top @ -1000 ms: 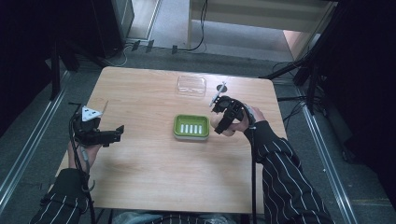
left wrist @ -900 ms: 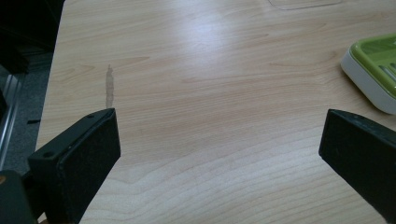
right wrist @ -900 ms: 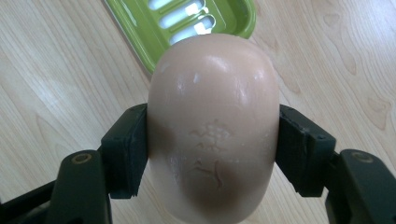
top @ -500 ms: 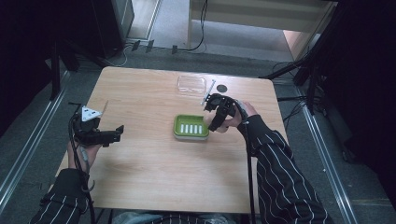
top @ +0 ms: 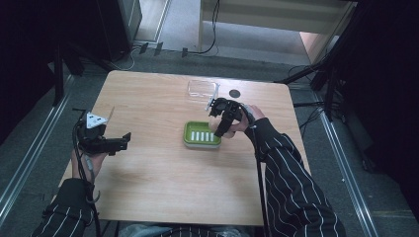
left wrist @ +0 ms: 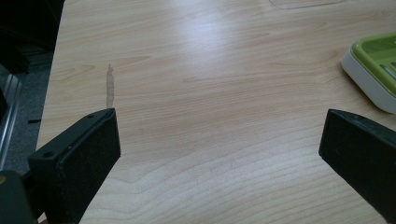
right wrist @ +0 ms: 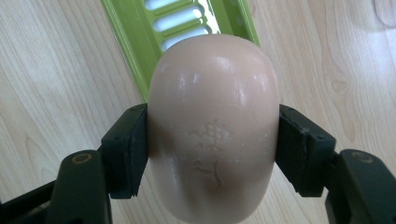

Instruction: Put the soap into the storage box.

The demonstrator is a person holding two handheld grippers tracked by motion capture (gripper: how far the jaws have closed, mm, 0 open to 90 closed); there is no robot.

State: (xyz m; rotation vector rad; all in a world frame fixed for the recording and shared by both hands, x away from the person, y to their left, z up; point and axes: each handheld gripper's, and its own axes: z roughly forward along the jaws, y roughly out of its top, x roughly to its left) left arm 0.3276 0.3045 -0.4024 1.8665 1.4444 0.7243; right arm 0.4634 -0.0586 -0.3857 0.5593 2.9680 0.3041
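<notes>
Soap bar: a pale, rounded soap bar point(right wrist: 214, 130) with a faint stamped mark on its face, clamped across its width and held above the table near the right end of the soap dish.
Soap dish: green slotted insert in a white base point(top: 202, 136), standing around the middle of the table point(top: 163, 187), a little toward the right edge.
Right gripper: the right gripper point(top: 221, 126) is closed on the soap bar, one pad on each flank; it hangs over the dish's right end, pointing down.
Left gripper: the left gripper point(top: 121, 143) sits near the table's left edge with its jaws standing wide apart and nothing between them, well apart from the dish.
Clear lid: a transparent lid point(top: 202, 89) lies near the far edge, beyond the dish; a small dark disc point(top: 234, 93) lies just to its right.
Step in hand: by the look of it, bringing the bar over the dish to set it down on the slotted insert.
Doing it well: centre the bar over the slots first, since in the right gripper view the insert point(right wrist: 173, 32) peeks out beyond the soap and off to one side; line the bar's long side up with the dish's long side, lower until it rests on the ribs, and only then let go.
Risk: the soap looks slick and curved, so a tilted release could let it slide onto the wood.
</notes>
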